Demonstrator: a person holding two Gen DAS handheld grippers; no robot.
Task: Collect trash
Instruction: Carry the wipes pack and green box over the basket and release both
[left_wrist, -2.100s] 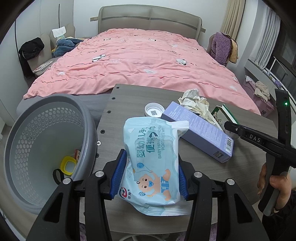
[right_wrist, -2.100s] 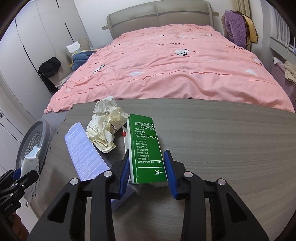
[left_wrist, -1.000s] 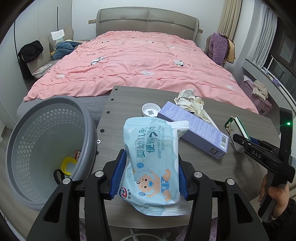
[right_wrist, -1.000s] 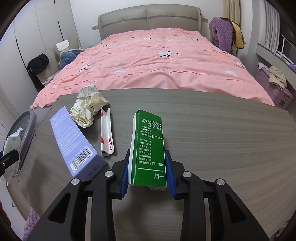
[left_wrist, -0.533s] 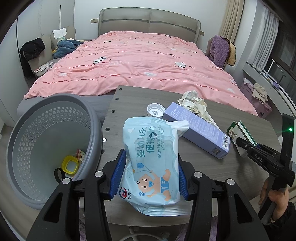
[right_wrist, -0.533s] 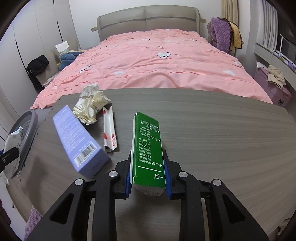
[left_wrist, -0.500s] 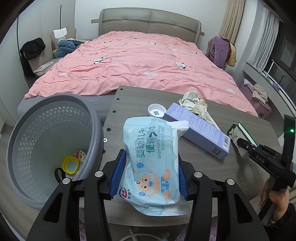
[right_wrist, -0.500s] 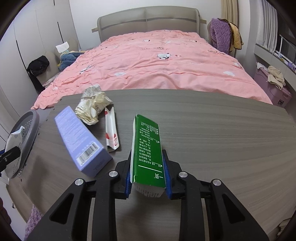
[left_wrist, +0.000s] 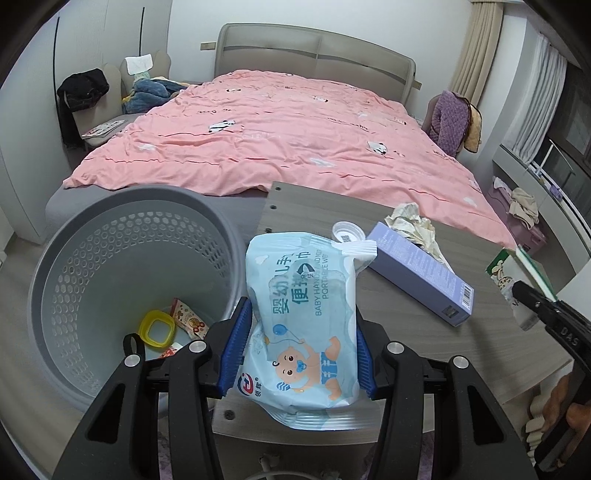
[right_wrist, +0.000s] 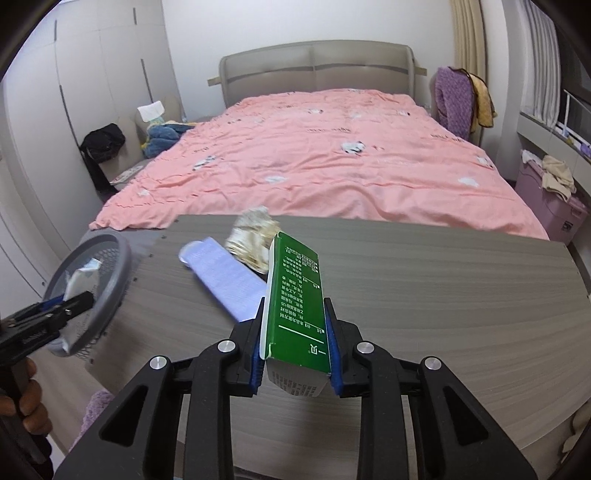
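Observation:
My left gripper (left_wrist: 297, 350) is shut on a light blue baby wipes pack (left_wrist: 303, 306), held over the table's left edge beside the grey perforated basket (left_wrist: 74, 236). The basket holds a yellow ring (left_wrist: 157, 328) and a snack wrapper (left_wrist: 188, 314). My right gripper (right_wrist: 295, 343) is shut on a green carton (right_wrist: 295, 295), lifted above the grey wooden table (right_wrist: 443, 295). On the table lie a lilac box (left_wrist: 417, 273), crumpled paper (left_wrist: 413, 225) and a white cap (left_wrist: 347, 232). In the right wrist view the lilac box (right_wrist: 225, 277), paper (right_wrist: 251, 236) and basket (right_wrist: 110, 266) also show.
A bed with a pink cover (left_wrist: 277, 140) stands just behind the table. A chair with purple clothes (left_wrist: 450, 122) is at the back right, and a seat with clothes (left_wrist: 147, 92) at the back left. A pink storage bin (right_wrist: 550, 206) stands by the window side.
My left gripper has moved left with the wipes pack, closer to the basket. My right gripper has lifted the green carton and swung left, toward the basket side.

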